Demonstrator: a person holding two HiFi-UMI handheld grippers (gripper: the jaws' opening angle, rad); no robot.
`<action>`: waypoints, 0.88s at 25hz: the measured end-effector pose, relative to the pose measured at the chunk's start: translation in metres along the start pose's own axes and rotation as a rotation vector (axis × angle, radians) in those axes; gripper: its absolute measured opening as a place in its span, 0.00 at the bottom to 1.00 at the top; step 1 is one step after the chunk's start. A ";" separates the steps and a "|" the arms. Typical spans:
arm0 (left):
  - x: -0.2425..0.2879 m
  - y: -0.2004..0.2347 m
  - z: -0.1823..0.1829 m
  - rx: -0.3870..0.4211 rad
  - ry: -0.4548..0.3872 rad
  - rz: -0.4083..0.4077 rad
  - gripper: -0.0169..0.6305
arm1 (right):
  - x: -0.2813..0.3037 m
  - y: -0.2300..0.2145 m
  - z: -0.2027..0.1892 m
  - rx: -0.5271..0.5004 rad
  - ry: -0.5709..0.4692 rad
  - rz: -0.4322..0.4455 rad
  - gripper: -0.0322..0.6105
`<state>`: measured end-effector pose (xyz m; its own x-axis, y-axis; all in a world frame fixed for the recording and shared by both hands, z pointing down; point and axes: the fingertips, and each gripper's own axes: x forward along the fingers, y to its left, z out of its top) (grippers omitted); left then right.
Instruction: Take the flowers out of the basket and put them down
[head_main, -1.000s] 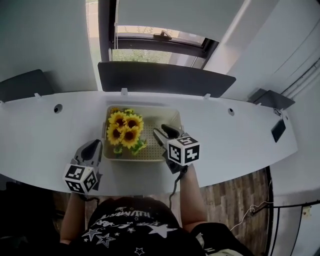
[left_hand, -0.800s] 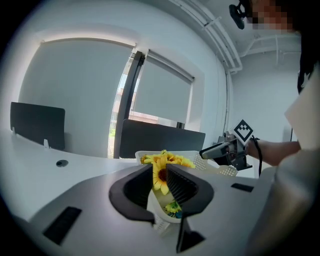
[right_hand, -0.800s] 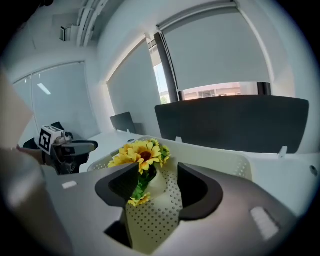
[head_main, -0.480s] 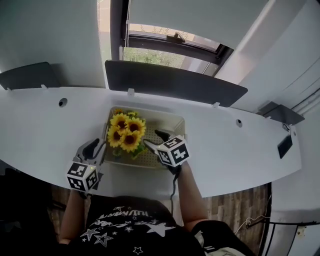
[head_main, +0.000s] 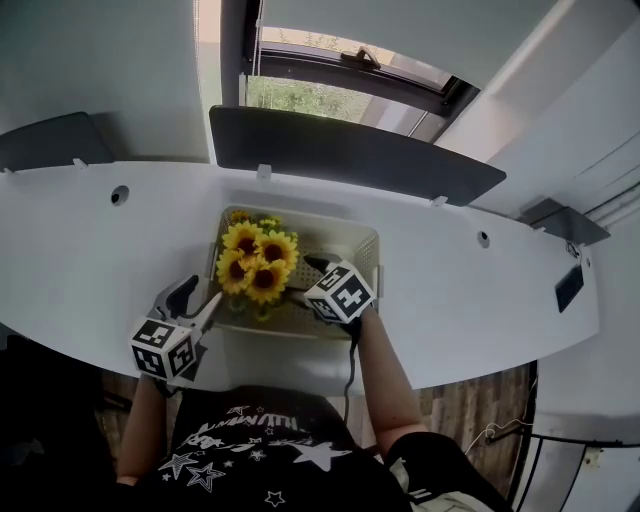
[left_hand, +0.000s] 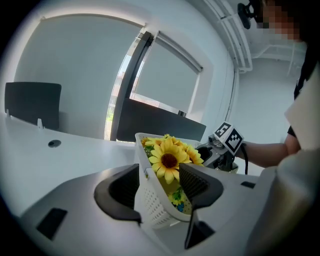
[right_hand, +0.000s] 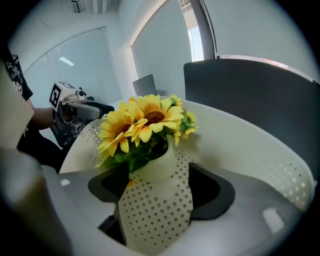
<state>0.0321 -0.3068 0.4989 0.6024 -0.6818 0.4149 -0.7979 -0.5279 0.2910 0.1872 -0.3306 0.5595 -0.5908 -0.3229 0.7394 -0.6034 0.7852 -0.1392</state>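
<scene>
From the head view we look down on a white bench (head_main: 80, 250) with a perforated white basket (head_main: 335, 245) at its middle. The flowers (head_main: 256, 262), a bunch of yellow sunflowers, are in the basket's 9 o'clock half.

The left gripper (head_main: 197, 297) is at 7 o'clock of the basket, at its near left corner. The right gripper (head_main: 310, 280) is at the near rim, about 5 o'clock of the flowers, with its marker cube over the jaws, so from above we cannot read how they stand. A dark panel (head_main: 350, 155) stands along the bench's far edge at 12 o'clock, below a window.

The left gripper view fills in that side. The left gripper (left_hand: 159, 186) has its jaws wide apart, having just been opening, and the basket's (left_hand: 150, 205) corner wall is between them. It is not clamped, though we cannot tell whether the 9 o'clock jaw touches it. The flowers (left_hand: 169, 160) rise just beyond the wall, and the right gripper (left_hand: 210, 152) shows at 3 o'clock of them.

The right gripper view shows what neither of the others does: the stems sit in a small white pot (right_hand: 157, 167) on the basket (right_hand: 280, 175) floor. The right gripper (right_hand: 162, 192) is also apart, its jaws having just been opening, with a strip of perforated basket wall between them and the pot right beyond it. It holds nothing. The flowers (right_hand: 145, 120) are upright at 12 o'clock, and the left gripper (right_hand: 100, 109) is at 10 o'clock.
</scene>
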 end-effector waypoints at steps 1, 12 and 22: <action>0.002 0.000 -0.003 -0.003 0.011 -0.002 0.40 | 0.003 0.000 0.001 -0.012 -0.001 0.005 0.58; 0.008 0.000 -0.019 -0.008 0.087 0.007 0.26 | 0.028 0.009 0.001 -0.057 -0.049 0.043 0.63; 0.007 0.002 -0.020 -0.093 0.068 0.020 0.18 | 0.052 0.018 0.010 -0.097 -0.089 0.077 0.72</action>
<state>0.0344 -0.3028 0.5199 0.5863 -0.6542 0.4778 -0.8099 -0.4632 0.3597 0.1405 -0.3390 0.5882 -0.6811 -0.3016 0.6672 -0.5025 0.8553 -0.1263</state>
